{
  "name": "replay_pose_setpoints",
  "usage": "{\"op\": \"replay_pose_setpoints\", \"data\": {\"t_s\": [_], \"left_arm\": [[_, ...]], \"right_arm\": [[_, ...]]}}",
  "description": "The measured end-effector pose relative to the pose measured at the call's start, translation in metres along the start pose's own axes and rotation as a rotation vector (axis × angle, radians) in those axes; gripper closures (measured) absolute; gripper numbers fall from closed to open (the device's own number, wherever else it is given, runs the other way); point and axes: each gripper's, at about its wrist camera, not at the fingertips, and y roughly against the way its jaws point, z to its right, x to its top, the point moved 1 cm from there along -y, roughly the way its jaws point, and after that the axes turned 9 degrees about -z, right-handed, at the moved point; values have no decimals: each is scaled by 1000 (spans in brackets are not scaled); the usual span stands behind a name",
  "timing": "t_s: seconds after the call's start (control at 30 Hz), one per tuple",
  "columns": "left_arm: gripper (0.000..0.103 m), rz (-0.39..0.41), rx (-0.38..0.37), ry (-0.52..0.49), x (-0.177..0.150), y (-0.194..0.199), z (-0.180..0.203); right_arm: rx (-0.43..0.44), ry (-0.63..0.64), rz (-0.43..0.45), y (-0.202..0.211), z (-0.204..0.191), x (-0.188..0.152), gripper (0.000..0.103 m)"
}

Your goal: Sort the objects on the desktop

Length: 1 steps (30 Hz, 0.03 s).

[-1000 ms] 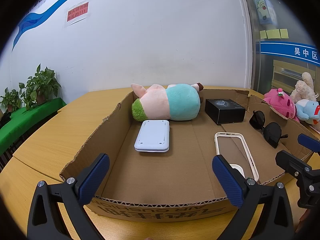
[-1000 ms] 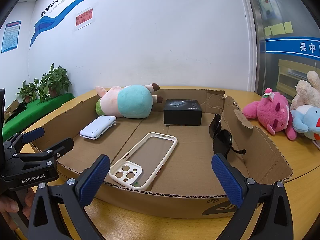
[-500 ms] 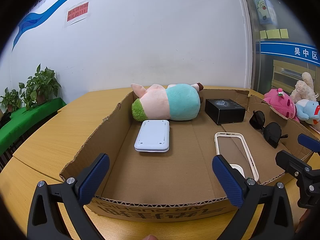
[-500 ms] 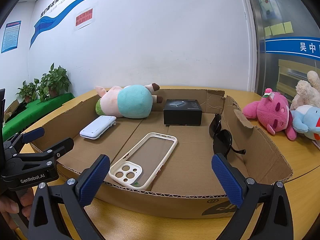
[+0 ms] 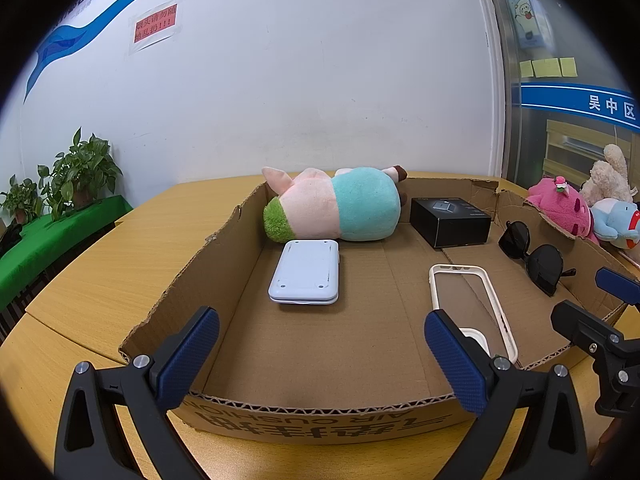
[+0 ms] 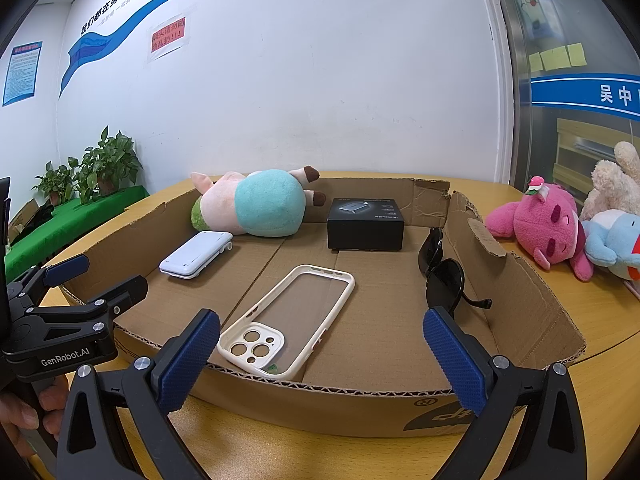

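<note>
Nothing moved; phone case (image 6: 288, 320) lies beyond open right gripper (image 6: 320, 356).

Both views close, facing cardboard box (image 5: 224, 240)

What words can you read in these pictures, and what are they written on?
"GenRobot.AI": on the left gripper's black body.
"吴中区": on the blue band on the glass.
"AIR CUSHION", upside down: on the cardboard box front.
Red wall notice: too blurred.
Blue wall slogan: only partly legible.
Black box label: too small.

no visible change, scene unmoved
</note>
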Motion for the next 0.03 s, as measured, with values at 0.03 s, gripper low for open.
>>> {"op": "replay_pose_setpoints", "data": {"t_s": [0.03], "left_arm": [[1, 0, 0, 0, 0, 0, 0]], "right_arm": [[0, 0, 0, 0, 0, 0, 0]]}}
